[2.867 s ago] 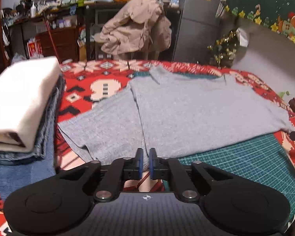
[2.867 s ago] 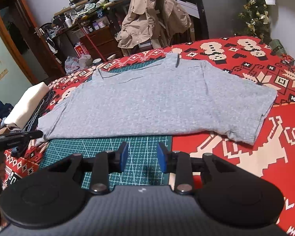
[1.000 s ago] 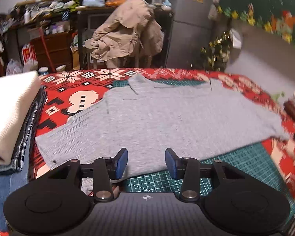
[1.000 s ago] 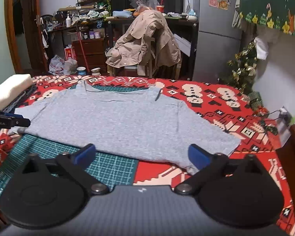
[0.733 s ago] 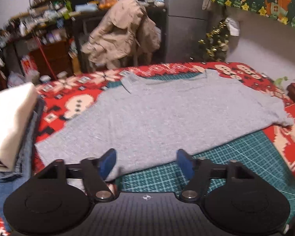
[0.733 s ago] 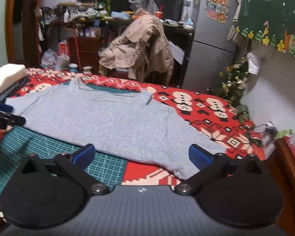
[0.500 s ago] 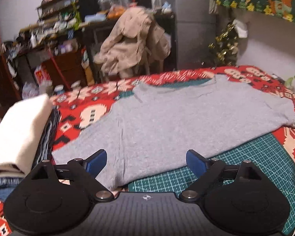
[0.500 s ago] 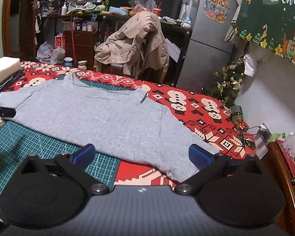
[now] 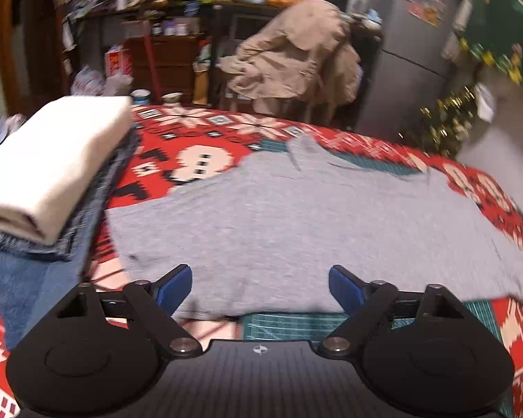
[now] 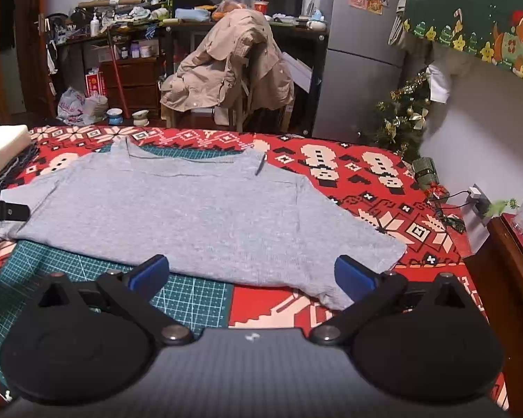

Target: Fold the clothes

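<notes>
Folded stack: a cream-white folded cloth (image 9: pixel 52 163) lies on top of folded blue denim (image 9: pixel 28 278) at the far left of the bed; the right wrist view shows only its corner at the left edge.
Bed cover: a red blanket with white and black knit-style patterns (image 10: pixel 359 170) spreads under everything.
Cutting mat: a green gridded cutting mat (image 10: pixel 188 296) lies on the blanket, its near part bare and the rest covered by the shirt.
Shirt: a grey short-sleeved T-shirt (image 10: pixel 198 216) lies spread flat across the mat and blanket, neckline toward the far side, hem toward the cameras, one sleeve pointing left and one right.
Left gripper: the black two-finger left gripper with blue pads (image 9: pixel 260 282) hangs just above the near hem at the shirt's left sleeve side; its jaws stand wide apart and hold nothing. Its tip also shows as a dark bar at the left edge of the right wrist view, over the left sleeve.
Right gripper: the black two-finger right gripper with blue pads (image 10: pixel 251 271) hangs over the near hem toward the right sleeve; jaws spread wide, nothing between them.
Background: a tan jacket draped over a chair (image 10: pixel 233 69) stands beyond the bed, a grey refrigerator (image 10: pixel 359 52) to its right, then a small decorated Christmas tree (image 10: pixel 404 115).
</notes>
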{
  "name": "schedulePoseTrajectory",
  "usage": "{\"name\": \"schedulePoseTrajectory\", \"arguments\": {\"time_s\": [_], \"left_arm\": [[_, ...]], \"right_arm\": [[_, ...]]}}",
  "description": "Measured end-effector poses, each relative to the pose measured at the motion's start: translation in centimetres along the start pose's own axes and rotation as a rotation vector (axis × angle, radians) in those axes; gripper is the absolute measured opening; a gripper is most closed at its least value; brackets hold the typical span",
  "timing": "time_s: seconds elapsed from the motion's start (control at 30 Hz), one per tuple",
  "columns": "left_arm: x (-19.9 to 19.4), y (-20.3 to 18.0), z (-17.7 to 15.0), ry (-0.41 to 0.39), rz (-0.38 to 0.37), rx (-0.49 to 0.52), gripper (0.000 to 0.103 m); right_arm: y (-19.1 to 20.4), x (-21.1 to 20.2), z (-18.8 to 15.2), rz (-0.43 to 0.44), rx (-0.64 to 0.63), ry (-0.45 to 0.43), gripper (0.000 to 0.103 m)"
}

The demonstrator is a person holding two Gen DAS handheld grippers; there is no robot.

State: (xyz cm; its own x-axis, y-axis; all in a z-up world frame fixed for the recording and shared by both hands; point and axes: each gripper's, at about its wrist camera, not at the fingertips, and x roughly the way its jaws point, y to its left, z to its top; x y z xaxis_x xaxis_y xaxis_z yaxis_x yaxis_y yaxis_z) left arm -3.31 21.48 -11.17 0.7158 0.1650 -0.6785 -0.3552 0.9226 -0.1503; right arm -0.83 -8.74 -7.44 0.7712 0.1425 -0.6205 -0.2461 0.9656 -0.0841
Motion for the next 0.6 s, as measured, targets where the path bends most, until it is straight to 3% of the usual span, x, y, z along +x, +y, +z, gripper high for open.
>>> {"name": "schedulePoseTrajectory", "arguments": {"time_s": [0.17,0.23,0.3,0.47,0.6], "left_arm": [[0.3,3.1,1.0,0.018,0.094,-0.055,0.077],[0.5,4.3,1.5,0.026,0.129,-0.082,0.069],[0.9,5.5,1.9,0.046,0.149,-0.110,0.068],[2.1,7.5,2.2,0.071,0.136,-0.168,0.060],[3.6,8.0,2.4,0.101,0.118,-0.181,0.043]], "right_arm": [[0.6,0.2,-0.1,0.006,0.000,-0.005,0.102],[0.9,0.3,-0.1,0.012,0.005,-0.007,0.102],[1.0,0.6,-0.1,0.024,0.013,-0.006,0.102],[1.2,0.9,0.0,0.045,0.036,-0.008,0.102],[1.0,1.2,-0.1,0.055,0.047,0.014,0.102]]}}
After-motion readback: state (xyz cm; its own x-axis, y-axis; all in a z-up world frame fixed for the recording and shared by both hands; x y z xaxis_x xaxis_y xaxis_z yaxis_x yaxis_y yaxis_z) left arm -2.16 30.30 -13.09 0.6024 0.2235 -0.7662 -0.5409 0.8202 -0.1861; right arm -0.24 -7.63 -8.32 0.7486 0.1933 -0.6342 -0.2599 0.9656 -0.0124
